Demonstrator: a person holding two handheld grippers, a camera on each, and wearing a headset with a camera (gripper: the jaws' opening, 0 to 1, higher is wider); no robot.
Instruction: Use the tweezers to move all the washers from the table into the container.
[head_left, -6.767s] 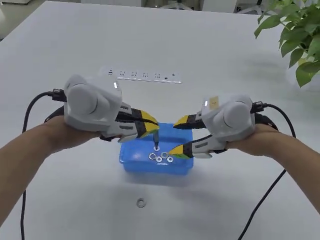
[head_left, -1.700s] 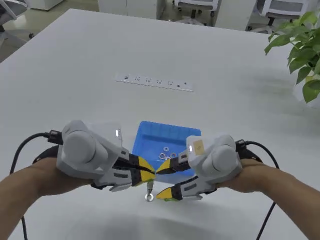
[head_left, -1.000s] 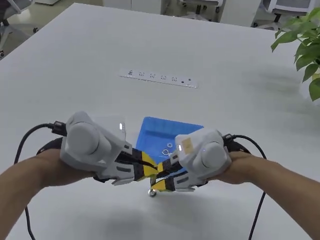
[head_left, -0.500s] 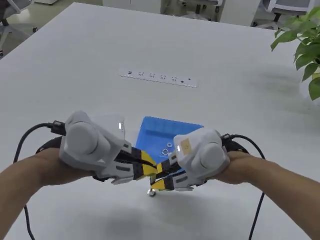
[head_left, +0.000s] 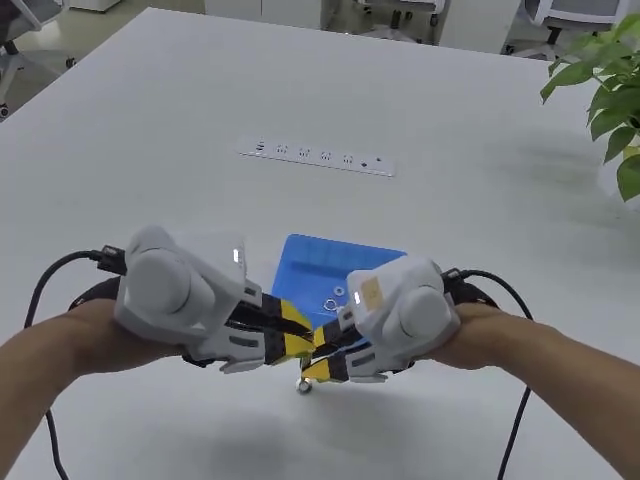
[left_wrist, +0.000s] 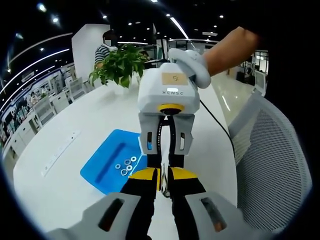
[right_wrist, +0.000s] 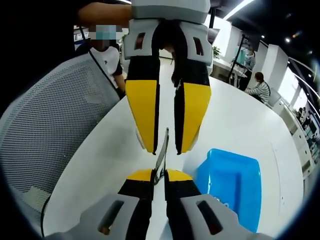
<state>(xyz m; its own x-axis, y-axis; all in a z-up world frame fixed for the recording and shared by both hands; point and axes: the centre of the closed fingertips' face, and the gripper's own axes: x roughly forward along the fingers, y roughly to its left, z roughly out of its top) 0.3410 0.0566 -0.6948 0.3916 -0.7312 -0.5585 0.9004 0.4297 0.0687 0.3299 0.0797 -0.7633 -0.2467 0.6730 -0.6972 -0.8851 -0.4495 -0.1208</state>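
Note:
A single washer (head_left: 303, 386) lies on the white table just in front of the blue container (head_left: 300, 250), which holds several washers (head_left: 335, 298). My left gripper (head_left: 295, 340) is shut on the thin metal tweezers (left_wrist: 163, 179), whose tips point down at the loose washer. Facing it tip to tip, my right gripper (head_left: 318, 356) is shut on the same tweezers (right_wrist: 161, 155). The right gripper view has the left gripper's yellow fingers (right_wrist: 142, 110) directly ahead. Whether the tweezers' tips touch the washer is hidden.
A white power strip (head_left: 320, 157) lies further back on the table. A potted plant (head_left: 600, 90) stands at the far right. A mesh chair back (left_wrist: 270, 165) is beside the table's near edge. Cables trail from both grippers.
Both grippers came from over the container down to the loose washer in front of it. The right gripper, open 1.7 s ago, has shut on the tweezers. Little has moved in the last second.

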